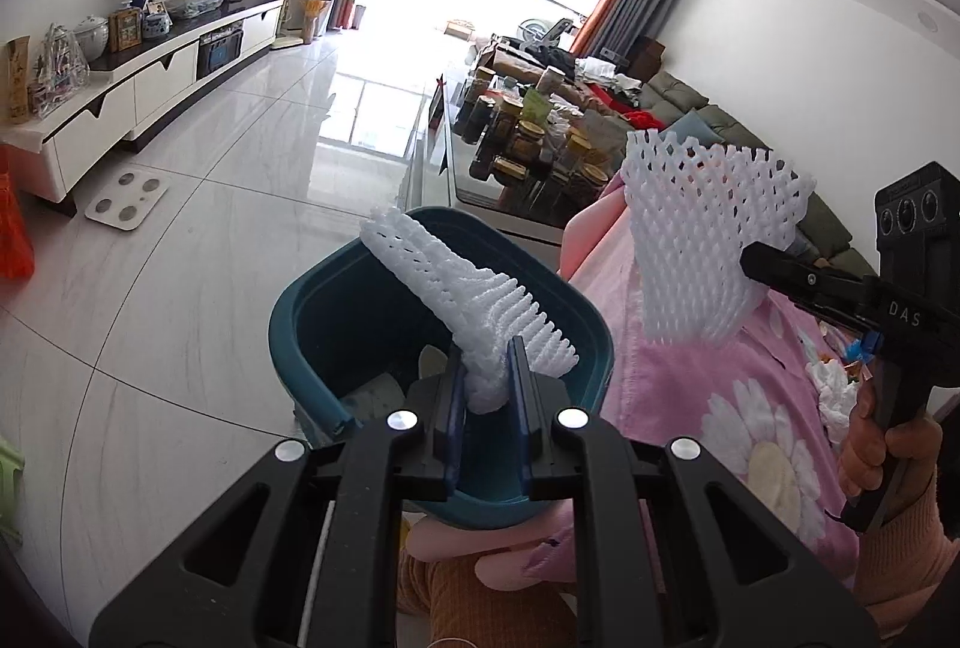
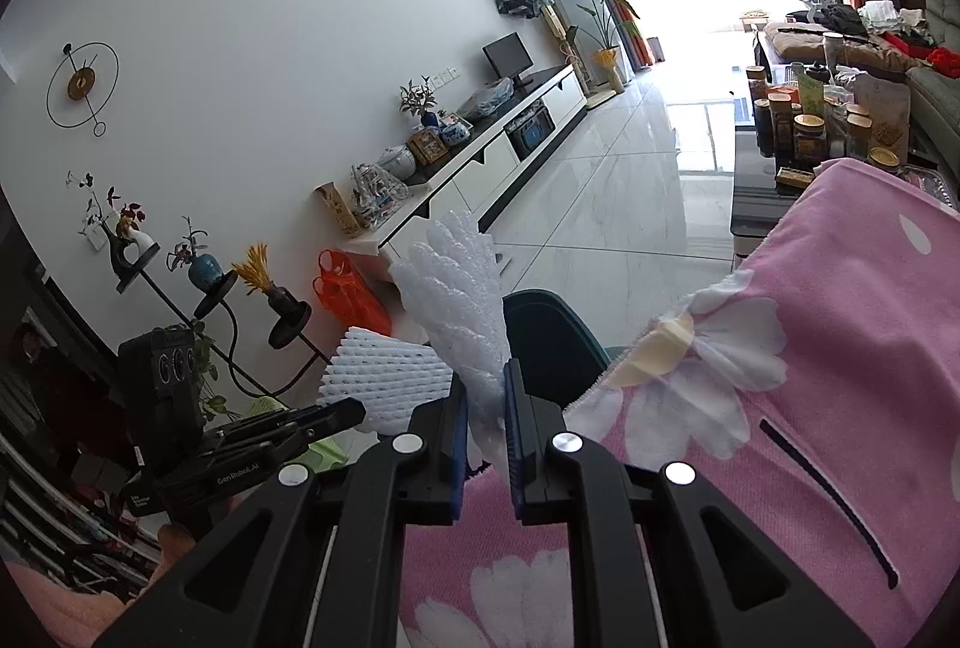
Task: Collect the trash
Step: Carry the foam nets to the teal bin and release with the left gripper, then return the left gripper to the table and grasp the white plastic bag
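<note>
We've got a white foam net (image 1: 474, 306) pinched in the left gripper (image 1: 487, 378), hanging right over the open teal bin (image 1: 312, 324) (some scraps already inside). The right gripper (image 2: 483, 408) is clamped on a second foam net (image 2: 462, 288), held up just beside the bin over the pink flowered cloth (image 2: 810, 378), with the jar-covered table (image 1: 462, 180) behind

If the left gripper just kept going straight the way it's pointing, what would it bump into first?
Probably the teal bin: the left gripper, clamped on a foam net, points down into its open mouth. Depth is hard to judge.
</note>
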